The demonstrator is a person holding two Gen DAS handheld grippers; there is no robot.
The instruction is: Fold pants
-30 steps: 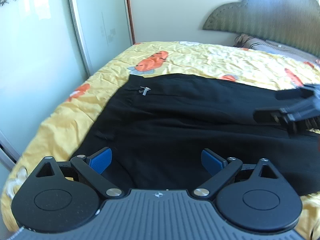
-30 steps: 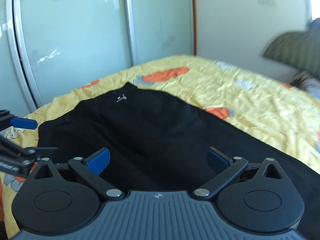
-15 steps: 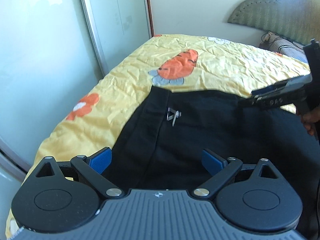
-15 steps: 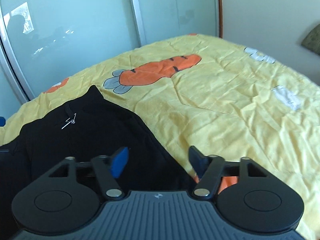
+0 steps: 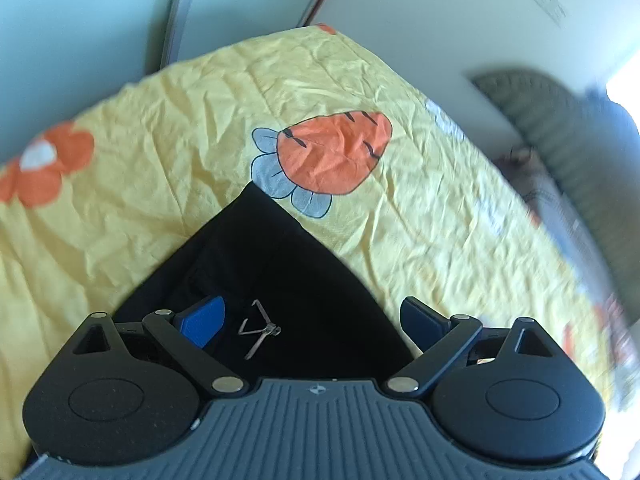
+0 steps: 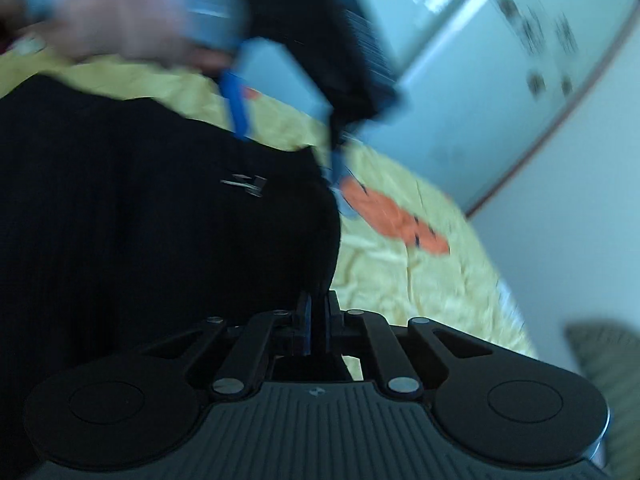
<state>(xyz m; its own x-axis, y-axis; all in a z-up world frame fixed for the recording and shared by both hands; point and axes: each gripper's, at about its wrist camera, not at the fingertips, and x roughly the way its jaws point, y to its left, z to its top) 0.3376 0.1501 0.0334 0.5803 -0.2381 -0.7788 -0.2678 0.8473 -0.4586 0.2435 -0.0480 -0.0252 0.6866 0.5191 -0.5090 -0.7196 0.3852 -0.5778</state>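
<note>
Pants: black, lying flat on the yellow bedspread, waistband corner pointing toward the bed's far edge.
Left hand-held gripper: released, straddling the waistband by the metal clasp.
Right hand-held gripper: clenched on the pants' edge.
Advice: clamp both corners before lifting evenly.

Right gripper jaws clamped on black pants edge; blurred left gripper above, yellow bedsheet beneath
</note>
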